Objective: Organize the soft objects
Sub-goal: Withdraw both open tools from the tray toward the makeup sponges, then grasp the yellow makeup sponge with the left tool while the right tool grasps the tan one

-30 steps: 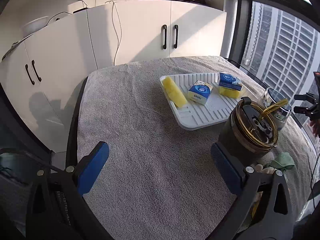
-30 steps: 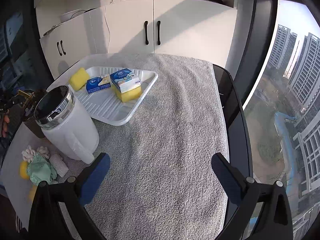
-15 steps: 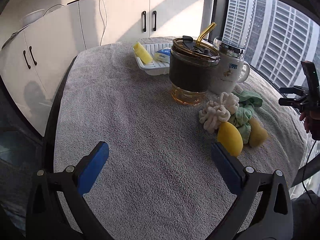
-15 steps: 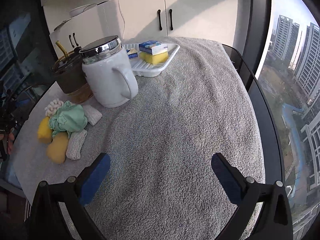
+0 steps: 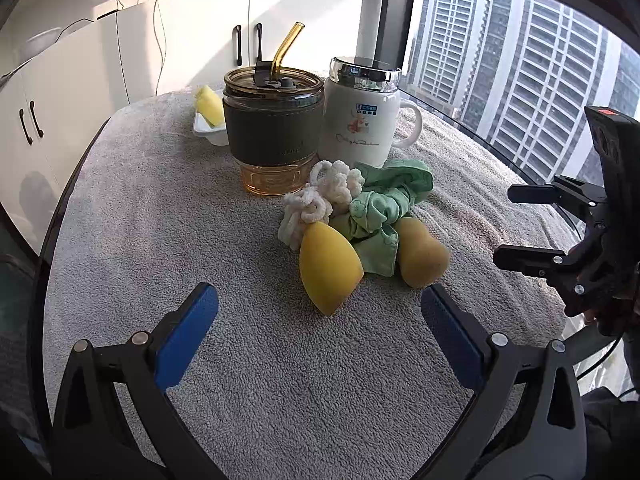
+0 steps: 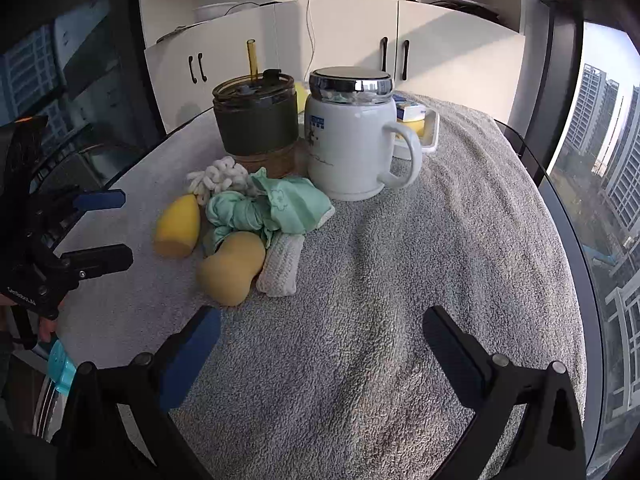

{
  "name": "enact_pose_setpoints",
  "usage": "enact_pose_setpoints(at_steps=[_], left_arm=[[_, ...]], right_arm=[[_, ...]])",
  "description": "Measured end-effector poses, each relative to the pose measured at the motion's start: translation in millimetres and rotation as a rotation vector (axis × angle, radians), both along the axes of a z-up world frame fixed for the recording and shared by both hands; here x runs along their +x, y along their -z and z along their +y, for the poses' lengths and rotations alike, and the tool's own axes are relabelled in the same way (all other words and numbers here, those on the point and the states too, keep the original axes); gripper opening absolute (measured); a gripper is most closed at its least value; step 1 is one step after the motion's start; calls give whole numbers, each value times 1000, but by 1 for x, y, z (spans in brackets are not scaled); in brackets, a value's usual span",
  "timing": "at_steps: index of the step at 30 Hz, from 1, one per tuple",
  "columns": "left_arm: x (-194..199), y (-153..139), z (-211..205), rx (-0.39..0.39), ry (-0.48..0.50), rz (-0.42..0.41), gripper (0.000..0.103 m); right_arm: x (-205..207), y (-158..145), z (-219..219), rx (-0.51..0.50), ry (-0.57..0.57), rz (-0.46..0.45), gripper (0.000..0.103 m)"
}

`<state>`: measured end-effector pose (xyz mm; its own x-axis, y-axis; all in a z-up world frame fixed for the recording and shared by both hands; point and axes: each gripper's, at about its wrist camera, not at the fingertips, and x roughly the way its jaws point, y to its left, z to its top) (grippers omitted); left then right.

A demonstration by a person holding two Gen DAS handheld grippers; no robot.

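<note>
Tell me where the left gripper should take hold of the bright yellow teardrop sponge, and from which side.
Probably across its wide rounded body, coming from the pointed end. In the left wrist view the teardrop sponge lies on its side, tip toward the open left gripper, with bare towel on its left. Its far end touches the green cloth.

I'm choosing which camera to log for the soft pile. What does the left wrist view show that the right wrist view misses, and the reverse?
Only the left wrist view shows the open right gripper from outside. Only the right wrist view shows the white knitted piece beside the tan sponge, and the open left gripper from outside. Both show the green cloth, yellow teardrop sponge, white scrunchie, tumbler and mug.
</note>
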<state>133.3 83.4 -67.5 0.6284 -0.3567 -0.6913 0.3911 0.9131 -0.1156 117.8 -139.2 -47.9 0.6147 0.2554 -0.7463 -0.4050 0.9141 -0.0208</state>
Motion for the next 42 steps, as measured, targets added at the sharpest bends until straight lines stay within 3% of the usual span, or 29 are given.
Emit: enact_pose_setpoints(at_steps=[5,16,17,19,21,25,42], left_arm=[[4,5,-13,15,-26,9,103],[20,19,-9,21,-81,54,101],[21,19,-10,25,-78,51,98],[22,21,-11,29,-68,48,72],[24,23,-10,25,-63,60,57],[28,32,-9,10,-44,92,40],[26,38,10,-98,-54,97,31]], right_arm=[[1,5,16,-38,7,-18,103],[11,18,34,-3,1,34,80],[11,19,36,-4,-2,37,79],[13,20,38,1,-5,44,76],[13,20,40,4,-9,48,73],[12,20,47,5,-28,55,69],[18,20,79,-7,-72,65,57]])
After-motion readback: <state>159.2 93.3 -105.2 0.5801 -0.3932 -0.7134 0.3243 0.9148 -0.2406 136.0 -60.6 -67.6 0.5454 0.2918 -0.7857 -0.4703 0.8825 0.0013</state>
